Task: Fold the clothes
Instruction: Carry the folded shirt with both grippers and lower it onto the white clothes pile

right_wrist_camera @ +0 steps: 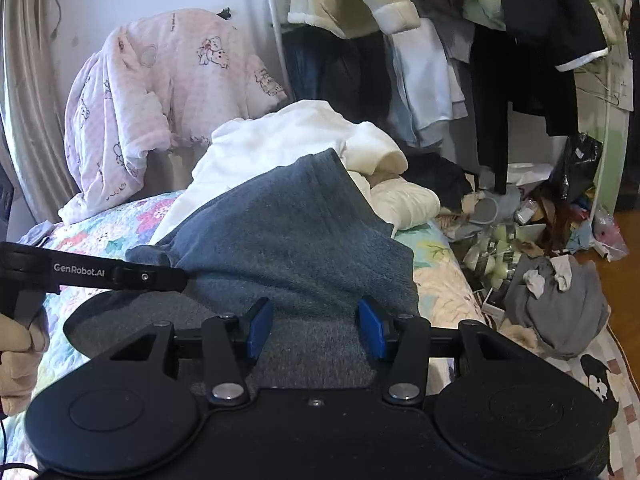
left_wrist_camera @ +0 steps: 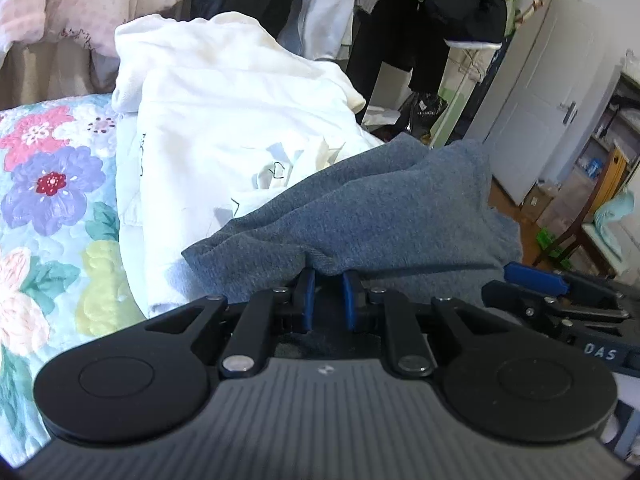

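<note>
The blue-grey garment (right_wrist_camera: 288,236) lies crumpled on the floral quilt (left_wrist_camera: 52,184), its long axis running away from both cameras toward the clothes rack (right_wrist_camera: 460,60). The left gripper (left_wrist_camera: 329,280) pinches a fold of its near edge; the right gripper (right_wrist_camera: 316,316) is spread wide over the cloth. Just behind the garment, partly under it, sits a white garment (left_wrist_camera: 224,92); a pink bear-print blanket (right_wrist_camera: 160,92) is draped farther back.

Left tool (left_wrist_camera: 328,280): black linkage arms, silver rivets, blue pads, ribbed grey housing flanked by round black discs at 7 and 5 o'clock. Right tool (right_wrist_camera: 316,320): same black build, blue pads. White "GenRobot.AI" lettering at 9 o'clock on the left tool's side.
</note>
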### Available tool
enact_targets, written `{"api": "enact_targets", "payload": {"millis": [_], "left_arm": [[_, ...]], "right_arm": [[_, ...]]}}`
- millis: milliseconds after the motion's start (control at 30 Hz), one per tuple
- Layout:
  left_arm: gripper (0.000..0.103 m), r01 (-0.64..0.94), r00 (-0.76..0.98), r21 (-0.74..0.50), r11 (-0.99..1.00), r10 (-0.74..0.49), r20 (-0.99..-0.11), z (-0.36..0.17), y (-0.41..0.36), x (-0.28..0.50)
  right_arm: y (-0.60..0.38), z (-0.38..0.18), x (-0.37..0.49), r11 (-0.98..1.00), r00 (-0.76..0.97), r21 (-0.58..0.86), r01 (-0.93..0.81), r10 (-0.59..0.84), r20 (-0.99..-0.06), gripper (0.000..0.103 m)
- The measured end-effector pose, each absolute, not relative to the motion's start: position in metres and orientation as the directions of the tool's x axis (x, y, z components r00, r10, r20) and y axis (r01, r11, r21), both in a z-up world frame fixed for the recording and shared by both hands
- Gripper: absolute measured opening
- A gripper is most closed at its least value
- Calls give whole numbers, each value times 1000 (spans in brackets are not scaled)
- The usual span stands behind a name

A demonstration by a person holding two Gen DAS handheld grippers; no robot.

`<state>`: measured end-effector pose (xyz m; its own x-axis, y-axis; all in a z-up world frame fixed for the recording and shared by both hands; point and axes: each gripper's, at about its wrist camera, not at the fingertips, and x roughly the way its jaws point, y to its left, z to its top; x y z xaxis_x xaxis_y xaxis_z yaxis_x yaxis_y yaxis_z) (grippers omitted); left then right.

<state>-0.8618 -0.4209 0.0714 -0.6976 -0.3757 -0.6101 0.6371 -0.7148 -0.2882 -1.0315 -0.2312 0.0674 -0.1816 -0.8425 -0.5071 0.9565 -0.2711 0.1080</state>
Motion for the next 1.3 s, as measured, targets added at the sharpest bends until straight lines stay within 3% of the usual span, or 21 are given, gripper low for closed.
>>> {"api": "enact_targets", "payload": {"millis": [133, 167, 267, 400, 567, 633, 700, 767, 900, 1133, 1300], "left_arm": [[17, 653, -703, -337, -678, -380, -601, 82, -412, -854], [23, 641, -718, -343, -687, -378, -585, 87, -404, -848], [31, 626, -718, -279, -728, -399, -570, 98, -388, -839], [34, 628, -713, -291, -722, -383, -587, 91, -380, -831], [35, 625, -684, -192, -757, -413, -601, 85, -360, -828], [43, 628, -680, -173, -759, -427, -596, 89, -351, -825], [58, 631, -672, -138, -763, -449, -589, 96, -339, -823], [65, 651, -639, -67, -756, -499, -585, 101, -326, -822], [95, 686, -569, 91, -722, -610, -552, 110, -294, -818], [99, 660, -626, 51, -750, -585, -516, 130, -261, -805], [103, 773, -517, 215, -597, -789, -332, 137, -228, -800]], "right_arm": [[-233, 64, -1031, -304, -199, 121, 945, -828, -523, 52], [-229, 71, -1019, -309, -228, 83, 947, -833, -503, 53], [-217, 87, -979, -229, -206, -2, 973, -872, -443, 55], [-222, 74, -950, -181, -175, -37, 983, -855, -488, 56], [-213, 53, -937, -192, -201, -70, 979, -843, -499, 58], [-205, 53, -933, -201, -211, -75, 977, -840, -500, 60], [-198, 54, -930, -211, -222, -80, 974, -836, -501, 62], [-191, 55, -927, -218, -223, -70, 973, -829, -512, 64], [-172, 62, -923, -223, -214, -48, 974, -821, -529, 71], [-141, 81, -920, -269, -256, -52, 962, -814, -521, 80], [-130, 96, -914, -269, -275, -87, 959, -815, -510, 82]]}}
